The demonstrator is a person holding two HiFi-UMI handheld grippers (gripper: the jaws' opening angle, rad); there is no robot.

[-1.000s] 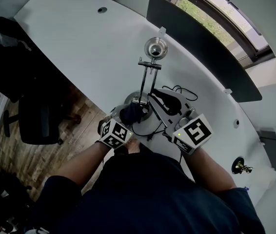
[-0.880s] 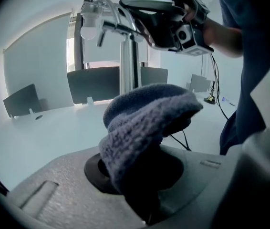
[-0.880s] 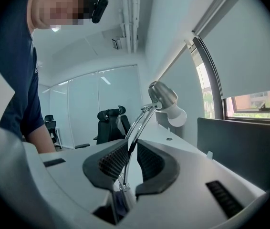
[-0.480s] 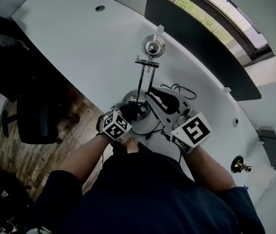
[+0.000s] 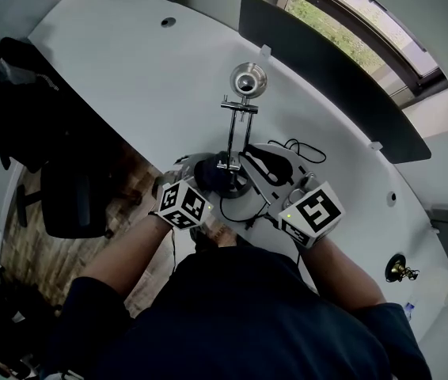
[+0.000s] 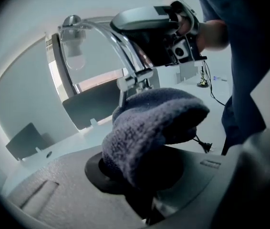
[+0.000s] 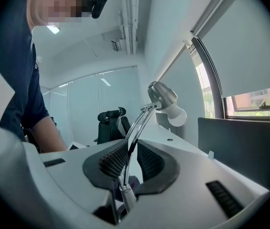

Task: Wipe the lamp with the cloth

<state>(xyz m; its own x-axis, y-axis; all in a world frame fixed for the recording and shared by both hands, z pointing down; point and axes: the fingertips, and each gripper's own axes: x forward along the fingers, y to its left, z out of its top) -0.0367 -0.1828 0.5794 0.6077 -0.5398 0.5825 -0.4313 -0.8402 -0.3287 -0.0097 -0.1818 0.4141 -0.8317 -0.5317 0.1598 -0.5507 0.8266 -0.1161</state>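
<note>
A chrome desk lamp stands on the white table [image 5: 129, 77], its head [image 5: 249, 79] up at the far end of a thin double-rod arm [image 5: 235, 133] and its round base [image 5: 232, 182] close to me. My left gripper [image 5: 206, 177] is shut on a dark grey-blue cloth [image 6: 149, 125] and holds it against the base beside the arm's foot. In the right gripper view, my right gripper [image 7: 128, 162] is shut on the lamp arm [image 7: 137, 128] low down, with the lamp head and bulb [image 7: 167, 104] above.
A black cable [image 5: 291, 145] runs from the lamp base across the table. A dark partition panel [image 5: 327, 77] lines the far edge. An office chair [image 5: 70, 204] stands on the wood floor at left. A small brass object [image 5: 399, 269] sits at the right.
The left gripper has shifted a little with the cloth along the lamp base. The right gripper has kept its hold on the lamp arm.
</note>
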